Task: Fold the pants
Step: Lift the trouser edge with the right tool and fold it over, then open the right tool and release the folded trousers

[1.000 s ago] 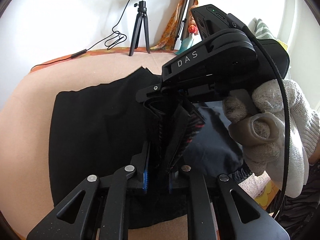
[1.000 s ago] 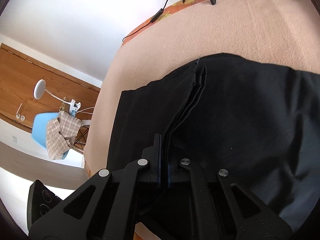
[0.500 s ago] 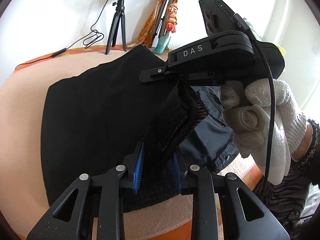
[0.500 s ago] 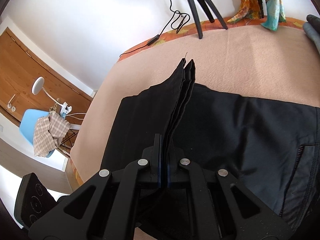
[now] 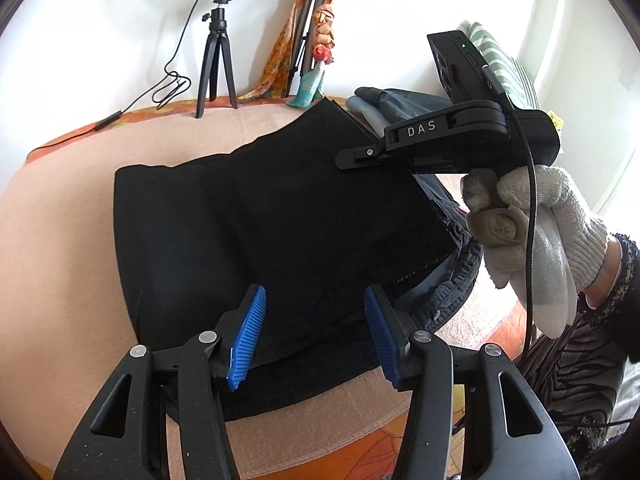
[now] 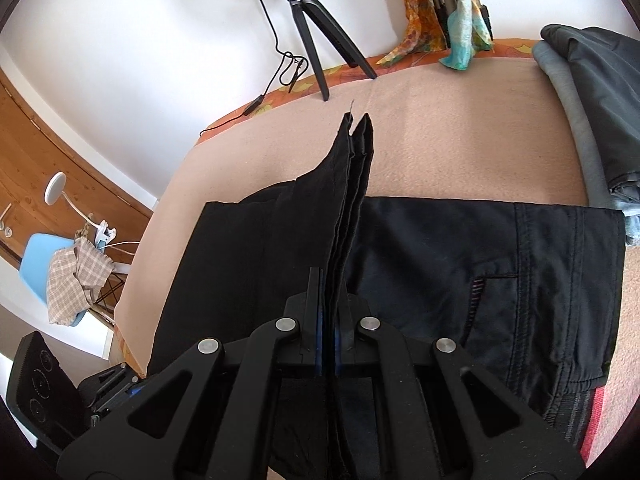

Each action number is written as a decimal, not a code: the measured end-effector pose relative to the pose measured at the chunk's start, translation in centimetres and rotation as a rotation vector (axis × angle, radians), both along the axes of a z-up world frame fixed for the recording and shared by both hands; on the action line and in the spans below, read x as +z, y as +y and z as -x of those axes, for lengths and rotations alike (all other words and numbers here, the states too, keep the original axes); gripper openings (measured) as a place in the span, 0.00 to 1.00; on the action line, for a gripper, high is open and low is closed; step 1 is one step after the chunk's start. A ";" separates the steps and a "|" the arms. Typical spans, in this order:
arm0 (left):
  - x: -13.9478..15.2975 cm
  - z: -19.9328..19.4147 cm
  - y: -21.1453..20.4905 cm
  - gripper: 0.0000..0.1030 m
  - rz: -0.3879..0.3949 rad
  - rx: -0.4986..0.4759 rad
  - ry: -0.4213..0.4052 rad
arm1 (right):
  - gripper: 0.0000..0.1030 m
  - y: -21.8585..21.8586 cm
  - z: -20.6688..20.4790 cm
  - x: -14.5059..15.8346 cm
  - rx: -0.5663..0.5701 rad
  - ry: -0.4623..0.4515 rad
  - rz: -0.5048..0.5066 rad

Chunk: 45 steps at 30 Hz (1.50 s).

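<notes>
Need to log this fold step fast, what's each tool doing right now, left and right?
Left tool: open, holding nothing, poised over the black pants.
Right tool: closed on a bunched edge of the pants, lifted off the blanket.

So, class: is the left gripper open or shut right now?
Open. The left gripper has its blue pads spread wide apart, with the black pants lying flat between them, not pinched.

Both grippers are black with silver screws and ribbed blue pads [image 5: 246, 336]. The right gripper [image 5: 448, 140] reads "DAS", trails a black cable; white knit glove [image 5: 540, 236], dark sleeve.
</notes>
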State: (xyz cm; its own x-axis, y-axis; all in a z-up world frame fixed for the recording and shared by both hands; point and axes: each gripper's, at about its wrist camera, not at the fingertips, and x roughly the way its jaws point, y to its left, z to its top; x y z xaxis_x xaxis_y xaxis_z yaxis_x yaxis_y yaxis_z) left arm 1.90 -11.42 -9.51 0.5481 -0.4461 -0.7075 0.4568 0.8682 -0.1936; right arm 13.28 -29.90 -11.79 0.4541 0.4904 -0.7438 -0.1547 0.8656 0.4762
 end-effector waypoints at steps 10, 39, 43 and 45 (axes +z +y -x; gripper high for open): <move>0.1 -1.9 3.1 0.49 0.002 0.094 0.011 | 0.04 -3.2 0.9 -1.1 -0.027 0.040 -0.036; -4.8 -5.8 4.4 0.50 -0.098 0.195 0.128 | 0.04 -9.9 1.8 -2.6 -0.140 0.106 0.003; -4.9 -6.0 4.7 0.50 -0.066 0.198 0.145 | 0.04 -8.9 1.9 -3.0 -0.113 0.088 0.130; -4.9 -5.9 4.8 0.50 -0.064 0.198 0.142 | 0.04 -8.3 1.7 -3.0 -0.102 0.085 0.200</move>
